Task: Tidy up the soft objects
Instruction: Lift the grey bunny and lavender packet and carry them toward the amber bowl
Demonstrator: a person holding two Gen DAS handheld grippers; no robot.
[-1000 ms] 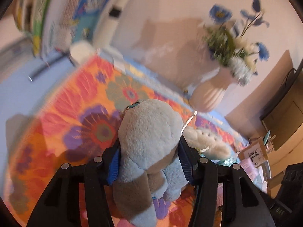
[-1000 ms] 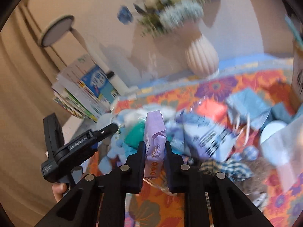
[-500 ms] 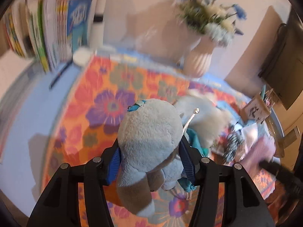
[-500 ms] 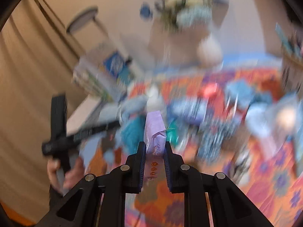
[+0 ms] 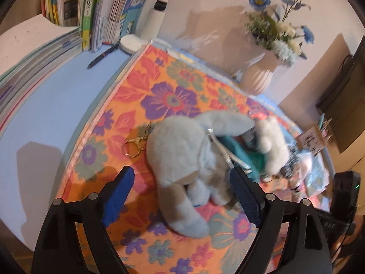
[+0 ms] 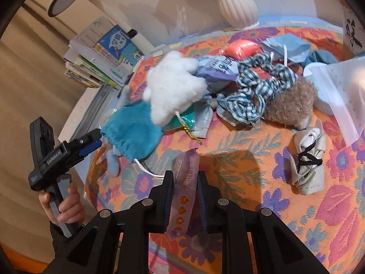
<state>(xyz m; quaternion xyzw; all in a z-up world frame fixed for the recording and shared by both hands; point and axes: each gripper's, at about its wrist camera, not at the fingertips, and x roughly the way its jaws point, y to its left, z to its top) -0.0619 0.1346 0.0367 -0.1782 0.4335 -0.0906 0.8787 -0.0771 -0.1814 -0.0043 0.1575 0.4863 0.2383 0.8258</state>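
Note:
A grey-blue plush animal (image 5: pixel 182 150) with a gold key ring (image 5: pixel 134 146) lies on the flowered cloth (image 5: pixel 164 100). My left gripper (image 5: pixel 181 171) is opening around it, its blue pads (image 5: pixel 118 191) standing clear of the plush on both sides. Beside the plush lie a white plush (image 5: pixel 271 146) and a teal pouch (image 5: pixel 239 153). My right gripper (image 6: pixel 185 173) is shut on a purple tissue packet (image 6: pixel 186 182), held upright just above the cloth. In the right wrist view the left gripper (image 6: pixel 91 141) shows at the left, held by a hand (image 6: pixel 66 207).
A pile at the back holds a white plush (image 6: pixel 173 89), teal pouch (image 6: pixel 134 132), checked scrunchie (image 6: pixel 257 86), brown plush (image 6: pixel 292 100) and a plastic bag (image 6: pixel 342 86). A small white shoe (image 6: pixel 308 166) lies to the right. Books (image 5: pixel 102 11) and a vase (image 5: pixel 257 77) line the wall.
The left jaws have spread and let go of the grey-blue plush, which now lies on the cloth. The right gripper has dipped toward the cloth, still holding the purple packet.

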